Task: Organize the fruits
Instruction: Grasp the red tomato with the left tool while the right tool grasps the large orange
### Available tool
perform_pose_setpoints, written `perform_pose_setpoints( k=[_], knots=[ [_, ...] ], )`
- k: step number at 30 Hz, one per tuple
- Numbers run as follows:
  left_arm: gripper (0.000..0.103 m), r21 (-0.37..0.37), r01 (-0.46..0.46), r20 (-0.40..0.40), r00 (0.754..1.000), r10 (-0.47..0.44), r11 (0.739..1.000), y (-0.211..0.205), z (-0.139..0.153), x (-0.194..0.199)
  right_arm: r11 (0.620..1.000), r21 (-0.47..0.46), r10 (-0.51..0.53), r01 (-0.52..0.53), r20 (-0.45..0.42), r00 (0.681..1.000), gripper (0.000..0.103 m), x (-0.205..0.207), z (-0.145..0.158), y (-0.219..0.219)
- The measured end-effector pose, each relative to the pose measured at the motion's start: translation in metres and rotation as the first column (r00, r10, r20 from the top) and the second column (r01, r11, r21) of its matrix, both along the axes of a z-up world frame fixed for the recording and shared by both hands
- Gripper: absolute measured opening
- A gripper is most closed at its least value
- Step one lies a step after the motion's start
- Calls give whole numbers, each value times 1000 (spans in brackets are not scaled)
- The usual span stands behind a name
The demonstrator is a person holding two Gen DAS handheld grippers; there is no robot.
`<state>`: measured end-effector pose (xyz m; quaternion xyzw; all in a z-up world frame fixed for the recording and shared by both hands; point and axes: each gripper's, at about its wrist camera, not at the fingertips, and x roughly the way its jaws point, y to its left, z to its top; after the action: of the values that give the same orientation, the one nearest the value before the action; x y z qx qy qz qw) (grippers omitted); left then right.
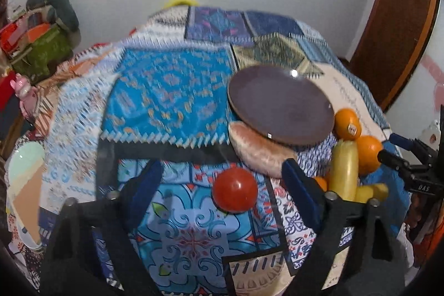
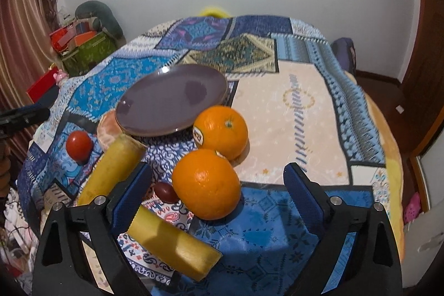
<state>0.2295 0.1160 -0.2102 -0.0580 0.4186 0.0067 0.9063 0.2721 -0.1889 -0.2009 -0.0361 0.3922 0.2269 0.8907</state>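
Biggest thing ahead of both my jaws is the patchwork cloth [image 2: 291, 113] over the table, with the fruit bunched toward the middle, so either tool can reach it. Beyond my right gripper [image 2: 217, 190], up and left of its fingertips, the purple plate [image 2: 172, 99] sits bare; I judge it to be where the fruit goes. It leans on a pale peeled fruit [image 2: 106, 129], which its rim partly hides, so I can't name that one.

My right jaws stand wide, gripping nothing. The near orange [image 2: 206, 185] lies between them, just ahead of the pads and untouched. The second orange [image 2: 222, 131], stickered, sits right behind it. One long yellow piece [image 2: 111, 171] passes behind my left pad, and another [image 2: 174, 248] lies below the jaws; both are cut off, hard to identify. A small dark red fruit [image 2: 166, 192] peeks out beside the near orange, mostly hidden.

My left gripper [image 1: 222, 185] is also wide and empty, the tomato [image 1: 235, 190] sitting between its pads, nearer the right one. That view is motion-blurred.
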Motion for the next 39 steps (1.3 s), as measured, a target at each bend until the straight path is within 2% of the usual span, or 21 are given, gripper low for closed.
perform_pose_setpoints(
  k=[4,10,12,16,18,21,22,25,31,39],
  knots=[
    [80,-16,20,-40,999,-21,1000,-5,-18,5,1000,2,21,-21,-49,999,89,5,-12,4],
    [78,-28,43,-73,996,-45,999,-12,-34,11,999,9,41,-40,-90,995,86,10,-21,8],
    [76,-31,50,-82,995,-53,998,-14,-39,14,999,7,46,-46,-105,993,82,11,-25,9],
    [65,-53,58,-106,992,-63,997,-14,-49,19,998,9,58,-57,-142,988,73,14,-34,12],
    [60,-63,56,-114,992,-63,996,-14,-53,23,998,11,63,-62,-158,985,64,16,-37,13],
    [48,-47,43,-119,992,-49,998,-12,-56,24,998,18,62,-60,-168,984,62,16,-41,12],
    [48,-51,42,-120,992,-48,998,-11,-57,24,998,20,62,-60,-169,984,62,16,-40,12],
    [47,-71,36,-121,992,-45,997,-7,-56,23,998,18,61,-58,-169,984,62,16,-40,12],
    [46,-62,36,-113,993,-43,997,-8,-48,20,999,20,47,-44,-176,983,61,14,-36,11],
    [46,-42,39,-21,999,-40,998,-11,-7,14,999,19,49,-47,-118,992,61,11,-12,13]
  ],
)
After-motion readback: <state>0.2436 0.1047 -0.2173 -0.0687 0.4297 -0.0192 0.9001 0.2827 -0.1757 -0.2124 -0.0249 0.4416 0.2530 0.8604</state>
